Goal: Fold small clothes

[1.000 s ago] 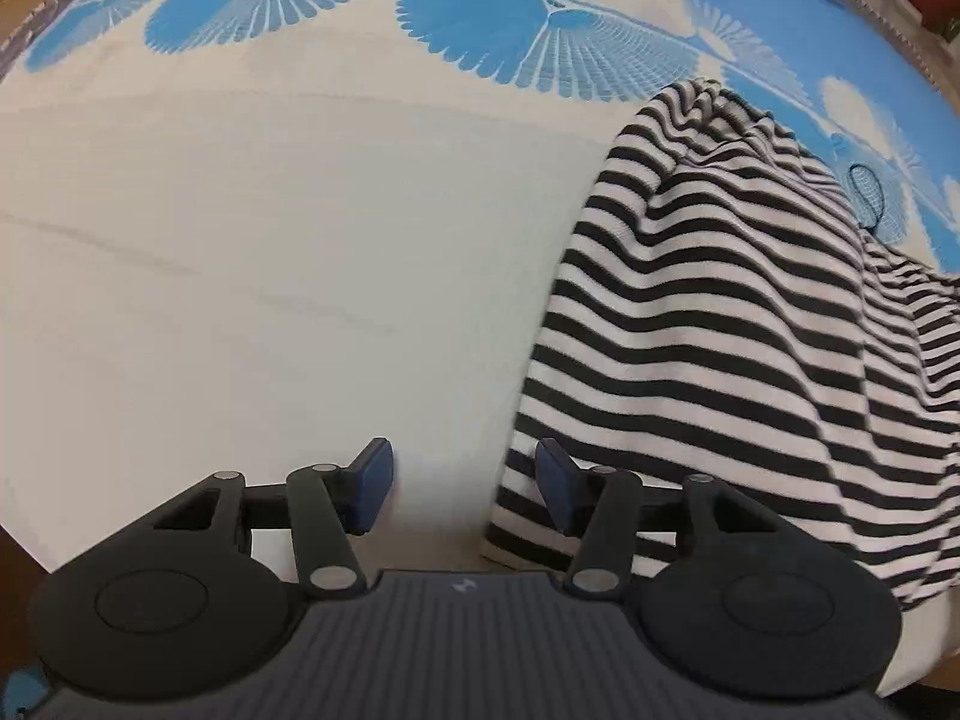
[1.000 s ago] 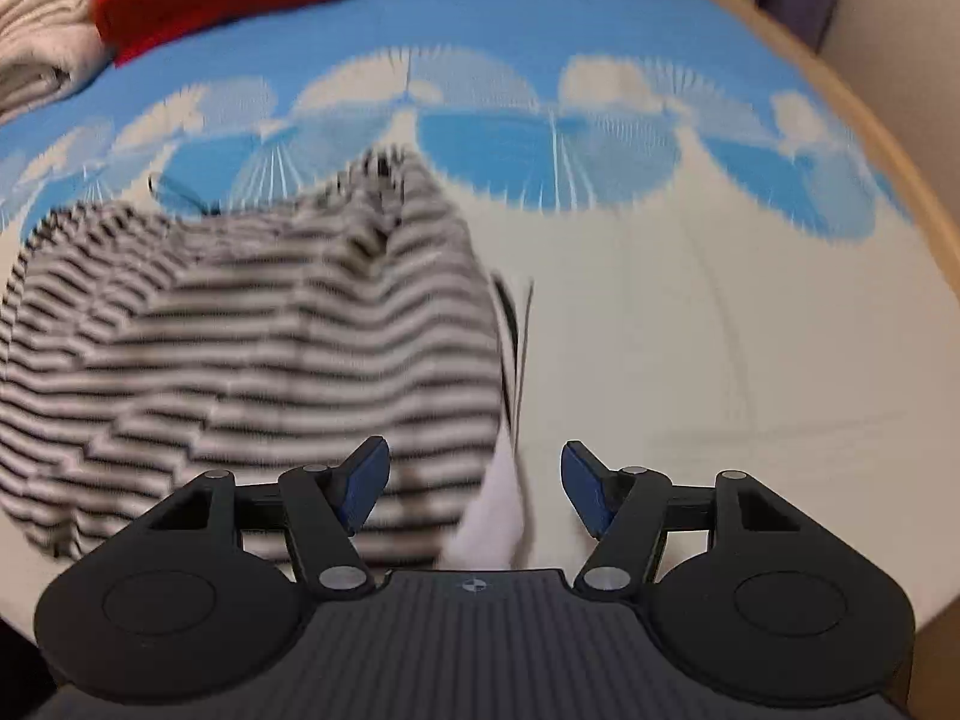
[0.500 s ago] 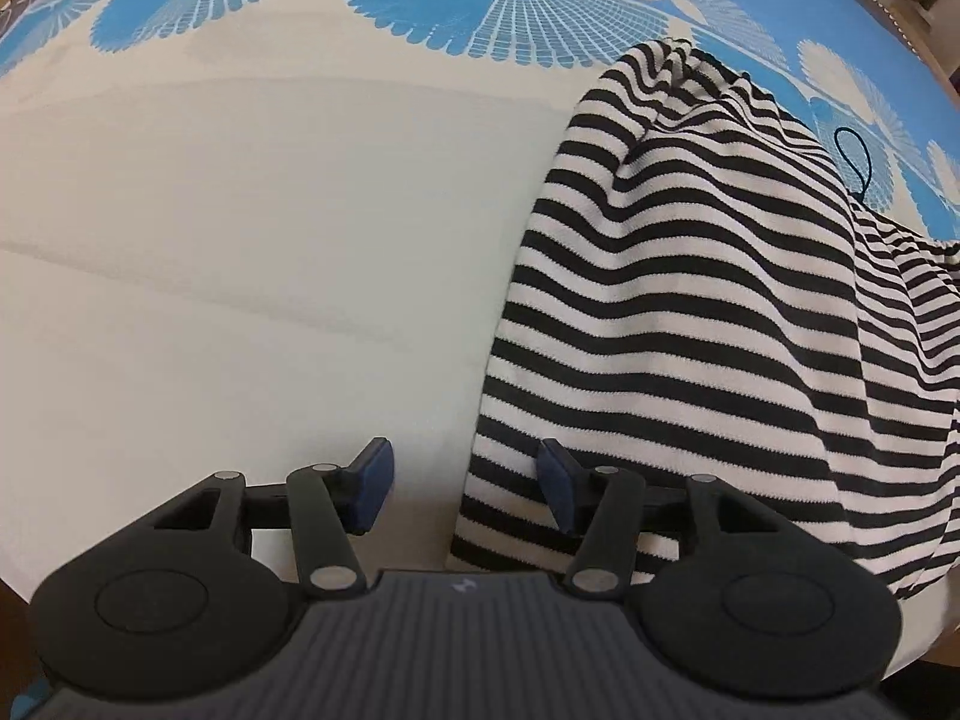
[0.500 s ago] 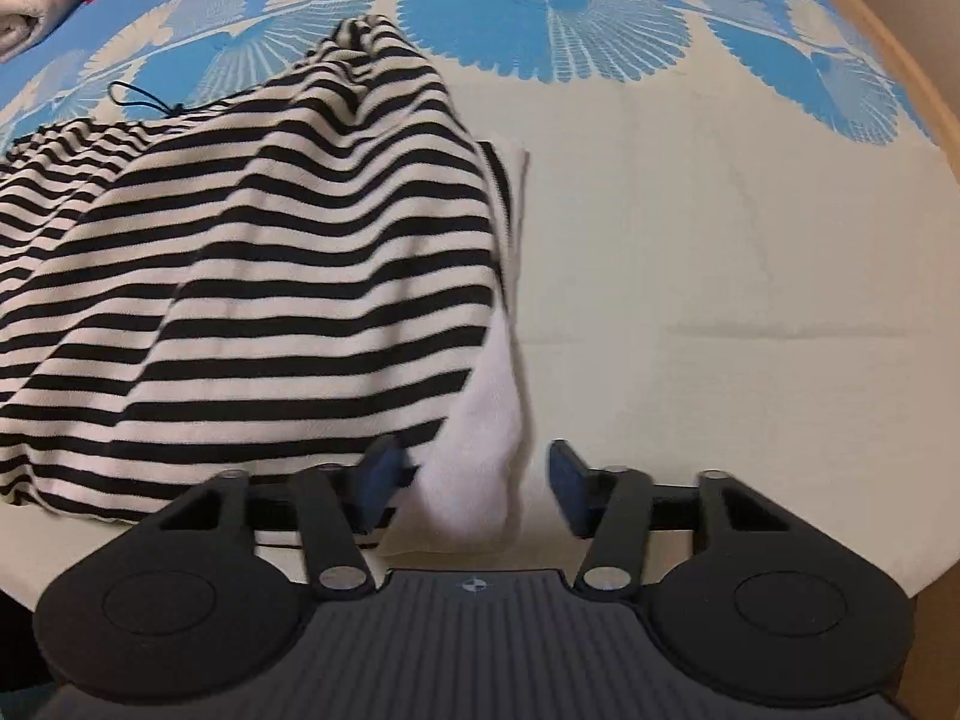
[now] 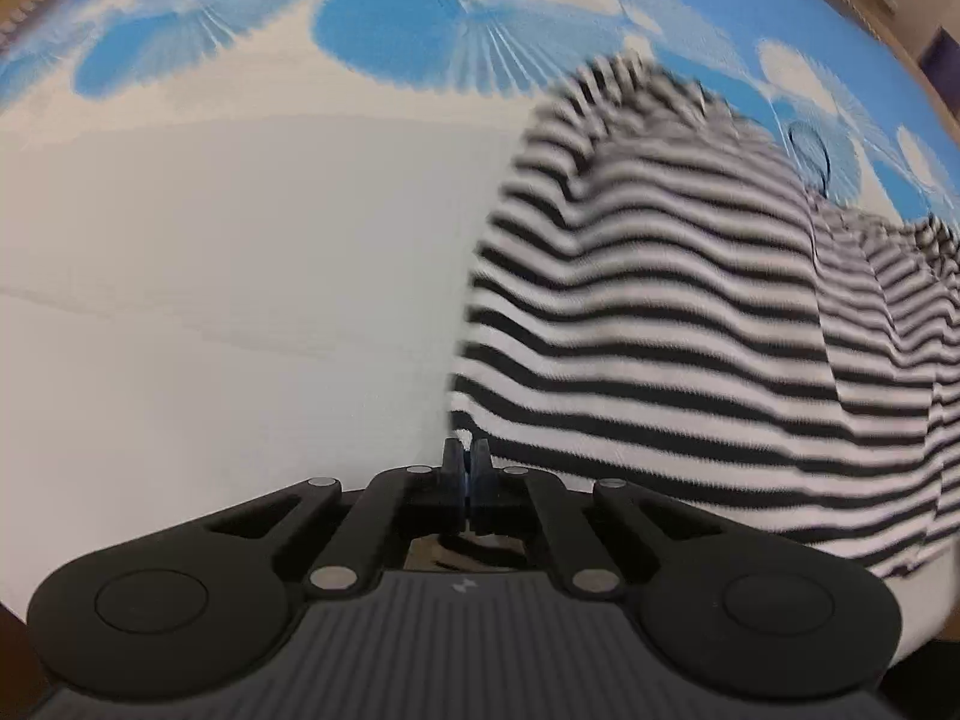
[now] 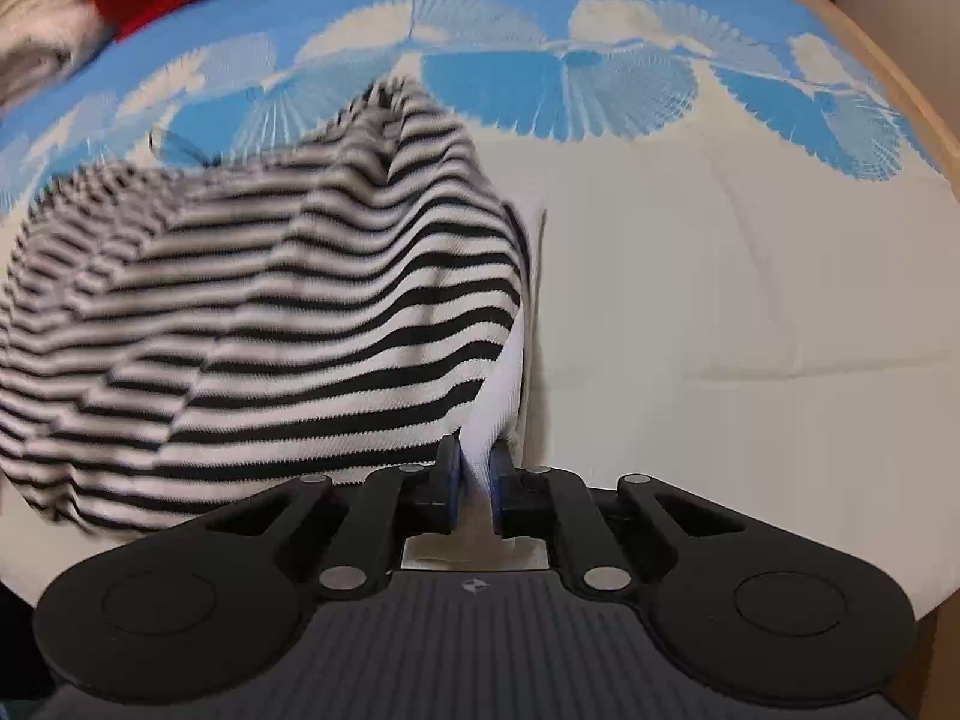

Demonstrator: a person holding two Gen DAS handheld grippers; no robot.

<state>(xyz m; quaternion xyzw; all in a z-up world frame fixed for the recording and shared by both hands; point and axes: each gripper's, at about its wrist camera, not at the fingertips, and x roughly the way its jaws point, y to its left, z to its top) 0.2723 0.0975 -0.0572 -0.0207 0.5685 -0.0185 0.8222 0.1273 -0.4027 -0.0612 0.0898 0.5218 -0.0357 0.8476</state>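
Both claws have just clenched, left claw [image 5: 465, 461] and right claw [image 6: 477, 468] gripping the striped garment [image 6: 288, 324].

Both pairs of fingers stood apart a second ago; now both have just closed. The left gripper [image 5: 465, 457] has its fingers brought together at the near left corner of the striped garment [image 5: 690, 324], with striped cloth showing just beneath them. The right gripper [image 6: 477, 468] has clamped onto the white edge at the garment's near right corner, a fold of it pinched between the fingers [image 6: 449, 468]. The cloth, lying flatter half a second ago, now rises in tented ridges toward both grips and looks blurred.
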